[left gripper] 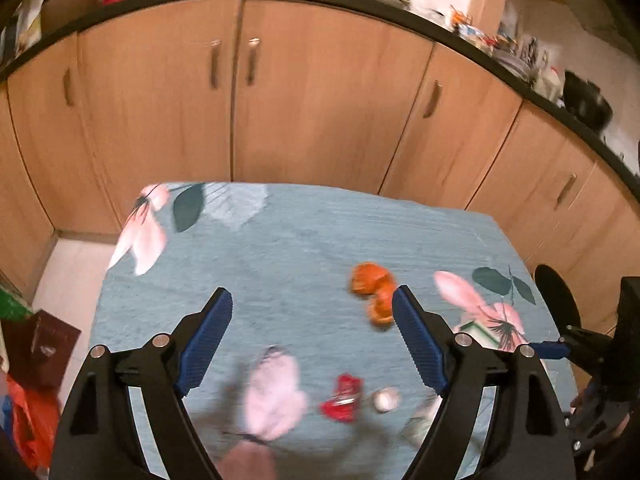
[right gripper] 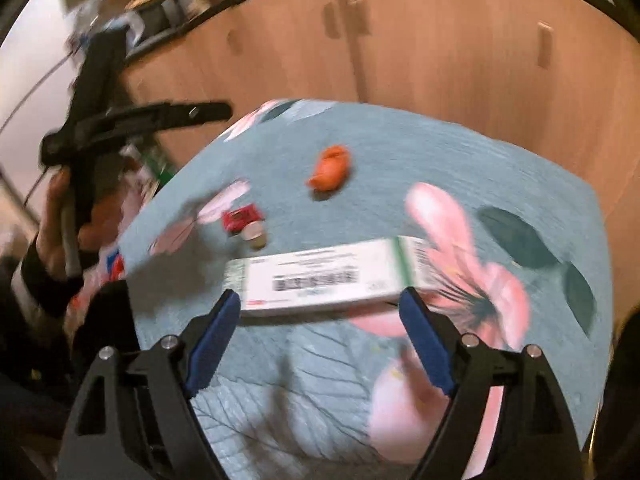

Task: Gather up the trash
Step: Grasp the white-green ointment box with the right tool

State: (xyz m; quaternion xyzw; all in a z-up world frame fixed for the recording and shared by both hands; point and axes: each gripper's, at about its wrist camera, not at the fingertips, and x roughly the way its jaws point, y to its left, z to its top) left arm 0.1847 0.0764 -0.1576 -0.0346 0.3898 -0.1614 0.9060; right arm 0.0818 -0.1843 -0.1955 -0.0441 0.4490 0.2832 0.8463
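On the blue flowered tablecloth (left gripper: 304,248) lie orange peel (left gripper: 372,292), a crumpled red wrapper (left gripper: 342,398) and a small round white cap (left gripper: 386,399). My left gripper (left gripper: 312,308) is open and empty above the cloth, with the peel just left of its right finger. In the right wrist view a white carton with a barcode (right gripper: 320,278) lies across the cloth just beyond my open right gripper (right gripper: 320,308), level with its fingertips. The peel (right gripper: 332,170), wrapper (right gripper: 240,218) and cap (right gripper: 254,234) lie farther off.
Wooden cabinet doors (left gripper: 312,92) under a dark countertop stand behind the table. Bags and a dark red box (left gripper: 44,344) sit on the floor at the left. The left gripper and the hand holding it (right gripper: 92,128) show at the left of the right wrist view.
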